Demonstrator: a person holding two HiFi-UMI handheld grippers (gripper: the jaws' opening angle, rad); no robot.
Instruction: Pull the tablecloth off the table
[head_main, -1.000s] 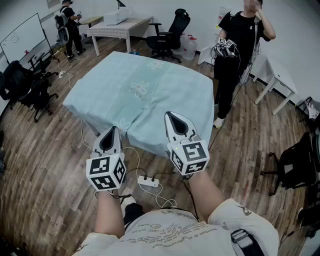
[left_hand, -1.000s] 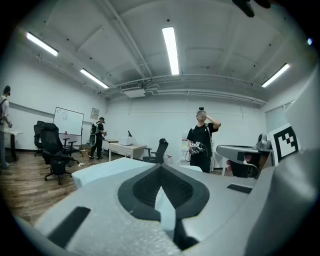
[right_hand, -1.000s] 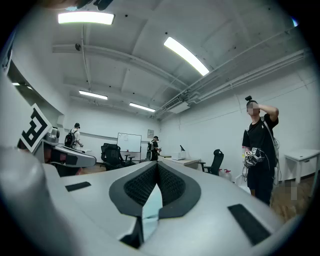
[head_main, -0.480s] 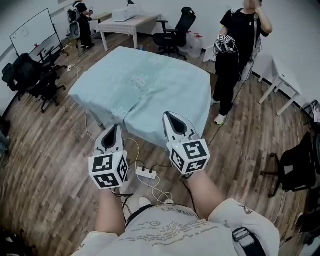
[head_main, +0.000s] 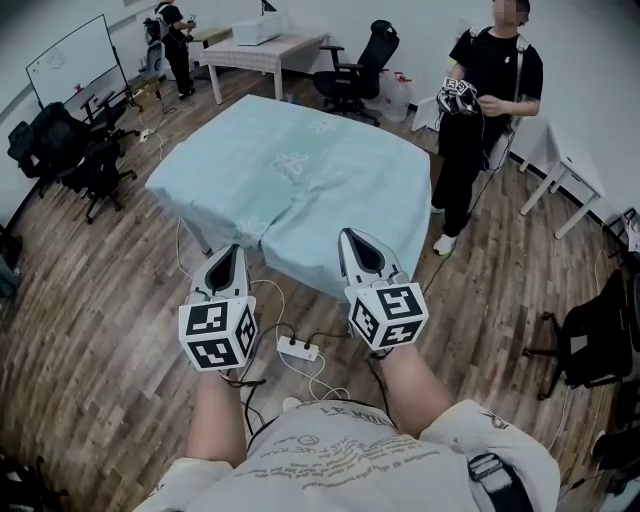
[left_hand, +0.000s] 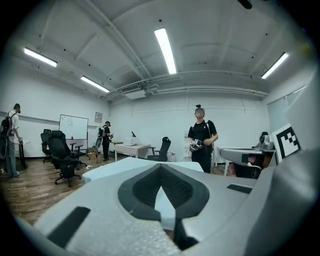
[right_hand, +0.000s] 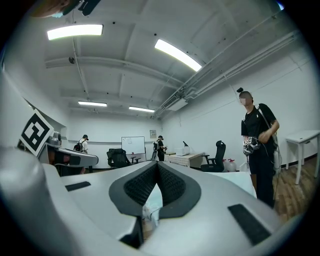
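Pale-blue tablecloth (head_main: 300, 185) lies spread over the desk, straight ahead of your left claw (head_main: 230, 258) and right claw (head_main: 354, 240). Each claw is clamped on its near hem, so the pull should run straight back toward you.

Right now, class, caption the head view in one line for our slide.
Left gripper and right gripper grip the pale-blue tablecloth at its near edge.

Both forearms bare, stretched forward side by side. Left gripper (head_main: 230, 256): jaws together, pinching the tablecloth (head_main: 300, 170) at the table's near edge. Right gripper (head_main: 353, 240): jaws together, cloth bunched between them. Marker cubes face up.
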